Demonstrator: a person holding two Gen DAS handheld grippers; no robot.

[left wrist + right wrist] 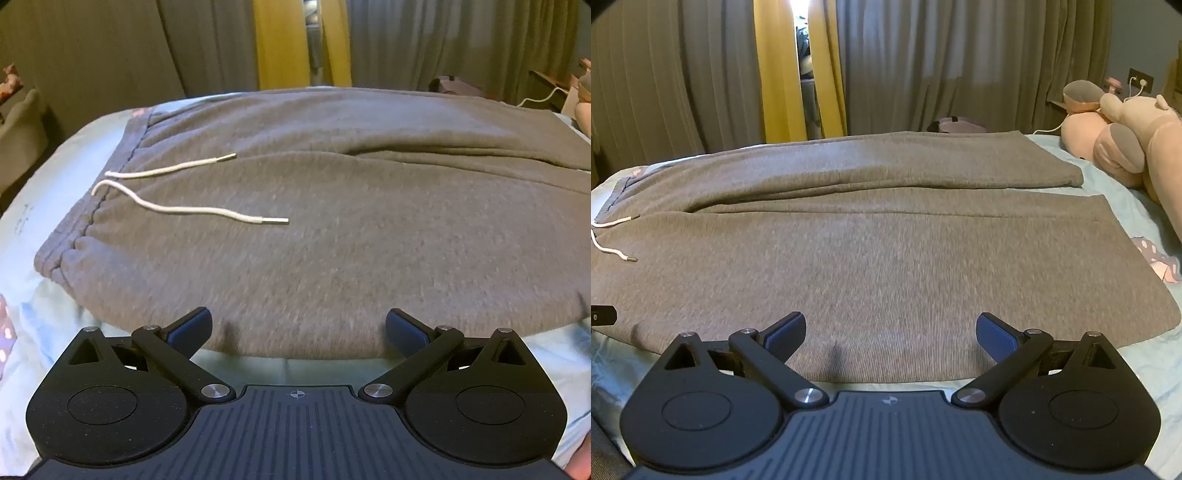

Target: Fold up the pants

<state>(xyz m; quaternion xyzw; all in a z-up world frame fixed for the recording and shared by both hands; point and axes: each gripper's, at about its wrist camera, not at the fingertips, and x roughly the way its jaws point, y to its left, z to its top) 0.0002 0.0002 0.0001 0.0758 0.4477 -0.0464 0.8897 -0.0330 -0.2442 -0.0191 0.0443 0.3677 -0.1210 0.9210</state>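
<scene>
Grey sweatpants [332,229] lie flat on a light blue bed sheet [55,177], waistband [74,240] at the left with two white drawstrings [192,212] on top. In the right wrist view the pants [886,258] stretch with both legs to the right, hems [1108,221] near the plush toys. My left gripper [298,328] is open and empty just above the near edge of the pants by the waist. My right gripper [891,332] is open and empty over the near edge of the front leg. Part of the left gripper [602,315] shows at the far left.
Pink plush toys [1126,147] lie at the right end of the bed. Grey and yellow curtains [783,74] hang behind the bed. A white cable [1049,129] runs to a wall socket at the far right. A patterned cloth [1160,266] lies beside the leg hem.
</scene>
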